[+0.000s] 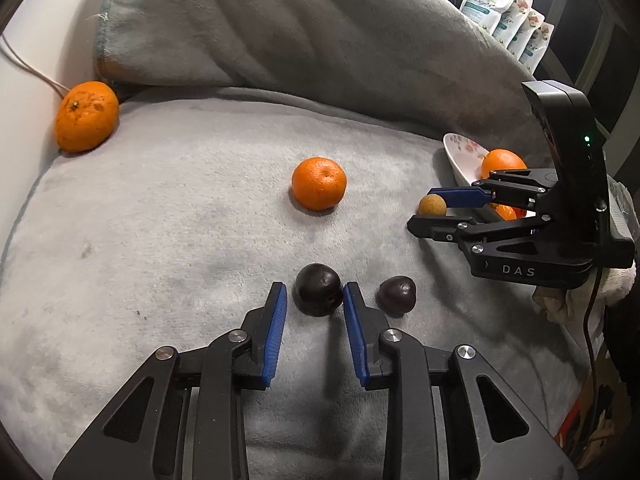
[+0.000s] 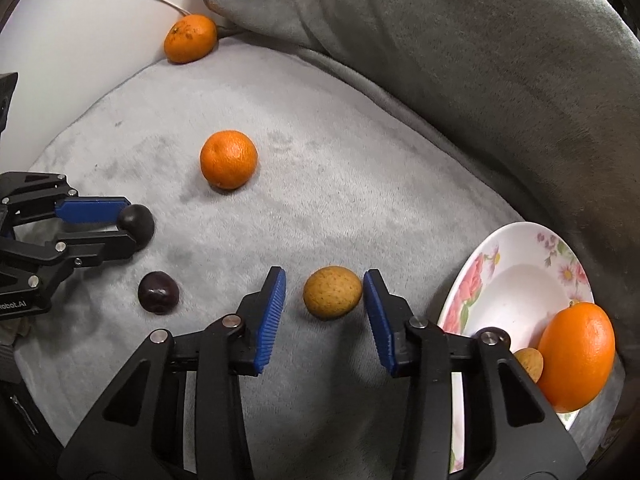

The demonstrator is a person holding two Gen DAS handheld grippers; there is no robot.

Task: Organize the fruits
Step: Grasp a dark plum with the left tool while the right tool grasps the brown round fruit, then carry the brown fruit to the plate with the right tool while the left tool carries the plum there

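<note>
Left wrist: left claw (image 1: 315, 296) flanking dark fruit (image 1: 318, 289) (one-sided touch)

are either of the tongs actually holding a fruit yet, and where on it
Neither yet: left tongs straddle the dark fruit, right tongs the tan fruit; each shows a gap at one pad.

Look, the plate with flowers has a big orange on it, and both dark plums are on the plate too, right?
Not quite. The flowered plate does hold a big orange, but both dark plums lie on the grey blanket, as the right wrist view shows.
</note>
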